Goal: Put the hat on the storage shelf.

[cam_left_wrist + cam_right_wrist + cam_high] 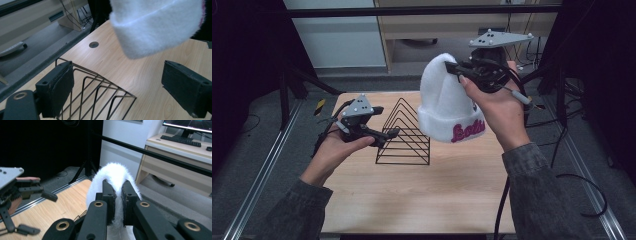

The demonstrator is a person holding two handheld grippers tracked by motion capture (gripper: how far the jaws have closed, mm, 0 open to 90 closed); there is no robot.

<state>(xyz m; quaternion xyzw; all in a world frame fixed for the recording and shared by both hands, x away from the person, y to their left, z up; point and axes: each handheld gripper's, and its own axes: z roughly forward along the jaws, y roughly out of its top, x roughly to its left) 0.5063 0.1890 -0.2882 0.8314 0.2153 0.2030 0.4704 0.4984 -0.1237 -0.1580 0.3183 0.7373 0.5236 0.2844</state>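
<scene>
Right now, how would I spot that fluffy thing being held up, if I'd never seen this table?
Start at the wooden table and find the black wire rack of nested triangles near its middle. Just right of the rack and above it, the right gripper pinches the top of a white fuzzy beanie that hangs in the air. It is the one soft white thing here, with pink lettering on its folded cuff.

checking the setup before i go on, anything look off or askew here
Nothing stands out. The white beanie hangs intact from the right gripper, pinched at its crown, above the wooden table. The black wire rack stands upright beside the open left gripper.
</scene>
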